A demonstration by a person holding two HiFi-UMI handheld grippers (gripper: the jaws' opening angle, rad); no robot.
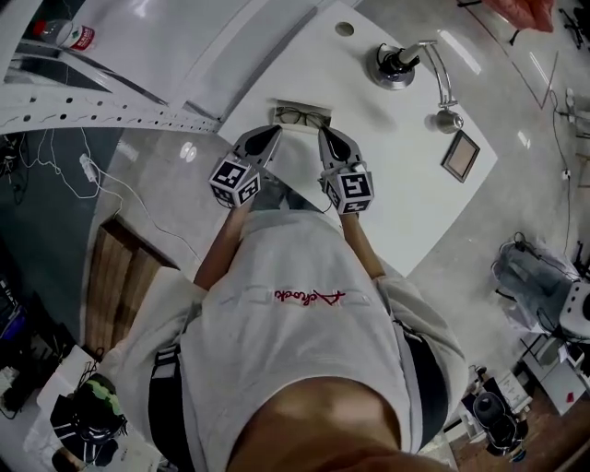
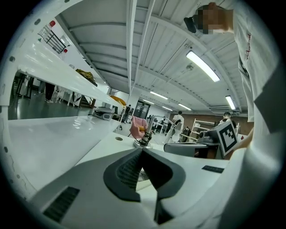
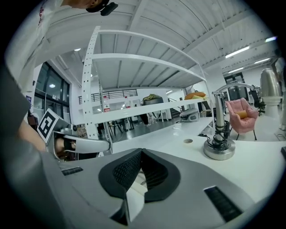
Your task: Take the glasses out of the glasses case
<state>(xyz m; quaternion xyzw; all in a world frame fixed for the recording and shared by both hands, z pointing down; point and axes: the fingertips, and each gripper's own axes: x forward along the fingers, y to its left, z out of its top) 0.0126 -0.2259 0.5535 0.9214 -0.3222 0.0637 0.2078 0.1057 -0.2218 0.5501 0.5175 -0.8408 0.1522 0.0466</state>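
- left tongs [image 1: 274, 132] [image 2: 142, 150]: the ribbed dark pads meet at the tip with nothing between them. they are closed and empty.
- right tongs [image 1: 324, 132] [image 3: 141, 152]: the pads are pressed together in the same way and hold nothing.
- the two tongs lie side by side, tips forward and slightly apart, with their marker cubes, left [image 1: 235, 182] and right [image 1: 350, 189], at the rear near the person's white shirt [image 1: 295, 304].
- glasses case [image 1: 279, 112]: it lies open on the white table [image 1: 406, 203], just ahead of the tips and centred on the gap between them. whether either tip touches it cannot be told.
- glasses [image 1: 297, 117]: the dark frame lies inside the case.
- gooseneck stand [image 1: 395, 66] [image 3: 219, 150] [image 2: 144, 142]: its round metal base stands further ahead and to the right of the right tongs, well apart from the case, and its bent arm curves away to the right.
- round hole [image 1: 344, 29] [image 3: 188, 141] in the tabletop: beyond the case, left of the stand.
- small dark-framed panel [image 1: 460, 155]: it lies flat, out to the right of the right tongs.
- pink chair [image 3: 241, 115] [image 2: 137, 126]: far past the stand, off the table.
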